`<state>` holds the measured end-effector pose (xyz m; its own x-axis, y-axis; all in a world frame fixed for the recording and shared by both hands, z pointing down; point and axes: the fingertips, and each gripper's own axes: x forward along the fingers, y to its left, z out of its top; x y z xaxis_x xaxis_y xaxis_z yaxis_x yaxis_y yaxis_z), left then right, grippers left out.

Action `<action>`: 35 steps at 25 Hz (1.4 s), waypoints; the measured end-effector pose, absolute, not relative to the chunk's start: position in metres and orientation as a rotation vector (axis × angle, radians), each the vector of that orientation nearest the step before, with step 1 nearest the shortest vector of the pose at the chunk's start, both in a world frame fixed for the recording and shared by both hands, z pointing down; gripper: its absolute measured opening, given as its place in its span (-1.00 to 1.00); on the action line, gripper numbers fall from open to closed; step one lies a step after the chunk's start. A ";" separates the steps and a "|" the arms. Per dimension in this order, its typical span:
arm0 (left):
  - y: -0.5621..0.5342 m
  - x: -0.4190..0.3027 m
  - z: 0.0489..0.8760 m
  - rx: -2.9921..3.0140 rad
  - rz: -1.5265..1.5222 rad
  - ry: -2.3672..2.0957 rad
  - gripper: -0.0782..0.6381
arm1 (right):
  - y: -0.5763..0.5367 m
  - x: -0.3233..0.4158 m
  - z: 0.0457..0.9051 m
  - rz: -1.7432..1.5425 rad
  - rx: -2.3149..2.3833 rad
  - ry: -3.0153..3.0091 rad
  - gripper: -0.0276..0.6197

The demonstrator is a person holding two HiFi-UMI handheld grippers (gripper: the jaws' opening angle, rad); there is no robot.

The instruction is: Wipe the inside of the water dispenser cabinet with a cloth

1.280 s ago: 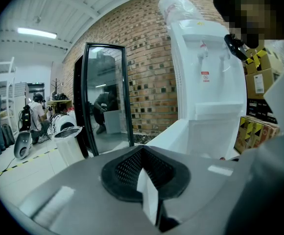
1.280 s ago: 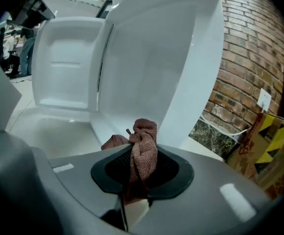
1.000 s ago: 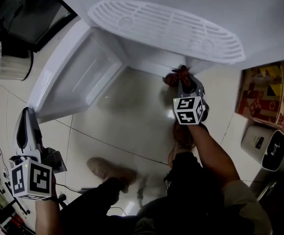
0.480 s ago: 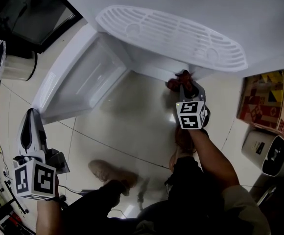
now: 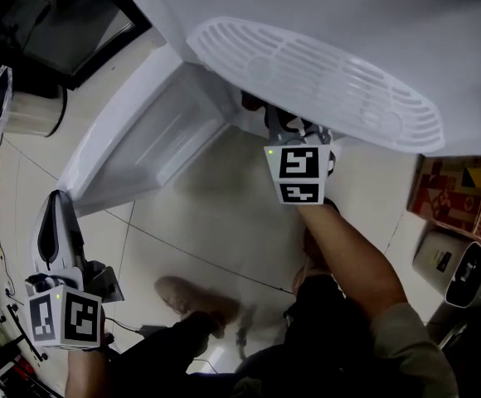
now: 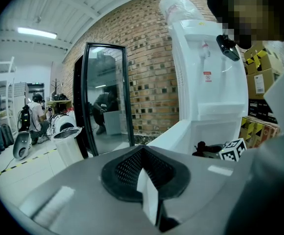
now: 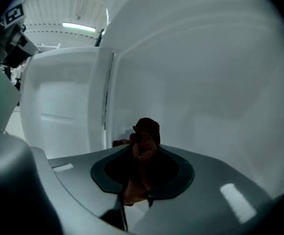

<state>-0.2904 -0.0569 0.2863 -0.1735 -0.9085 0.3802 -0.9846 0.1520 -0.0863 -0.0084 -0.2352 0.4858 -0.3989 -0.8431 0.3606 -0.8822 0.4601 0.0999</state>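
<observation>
The left gripper (image 5: pixel 55 215), jaws shut together on nothing, hangs well outside the water dispenser cabinet (image 7: pixel 205 97), off its open door (image 5: pixel 133 139). The right gripper (image 7: pixel 138 180) is clamped on the reddish cloth (image 7: pixel 144 141), which sits just inside that cabinet.

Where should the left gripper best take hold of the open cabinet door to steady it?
Probably the door by its thin free edge, farthest from the hinge, coming from the left gripper's side: that rim faces it. Its jaws are shut, so open them first.
</observation>
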 end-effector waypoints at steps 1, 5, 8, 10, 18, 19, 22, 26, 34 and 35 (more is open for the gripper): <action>-0.059 -0.290 0.287 1.864 0.441 -2.172 -0.78 | -0.249 -0.013 0.486 0.156 1.484 -2.338 -0.59; -0.064 -0.287 0.291 1.937 0.380 -2.109 -0.78 | -0.289 -0.031 0.527 0.250 1.474 -2.206 -0.59; -0.068 -0.288 0.291 1.948 0.372 -2.093 -0.78 | -0.296 -0.035 0.564 0.256 1.420 -2.092 -0.60; -0.070 -0.289 0.291 1.951 0.360 -2.085 -0.78 | -0.298 -0.033 0.581 0.243 1.390 -2.038 -0.60; -0.067 -0.290 0.293 1.955 0.343 -2.056 -0.78 | -0.308 0.000 0.590 0.283 1.454 -1.902 -0.60; -0.067 -0.289 0.293 1.958 0.342 -2.054 -0.78 | -0.306 0.010 0.590 0.297 1.487 -1.880 -0.60; -0.065 -0.288 0.293 1.962 0.341 -2.058 -0.78 | -0.294 0.042 0.590 0.334 1.604 -1.817 -0.60; -0.062 -0.288 0.294 1.957 0.348 -2.061 -0.78 | -0.267 0.072 0.589 0.321 1.705 -1.774 -0.60; -0.060 -0.286 0.293 1.962 0.360 -2.064 -0.78 | -0.228 0.095 0.592 0.395 1.748 -1.753 -0.60; -0.060 -0.286 0.293 1.962 0.362 -2.064 -0.78 | -0.227 0.094 0.593 0.389 1.742 -1.753 -0.60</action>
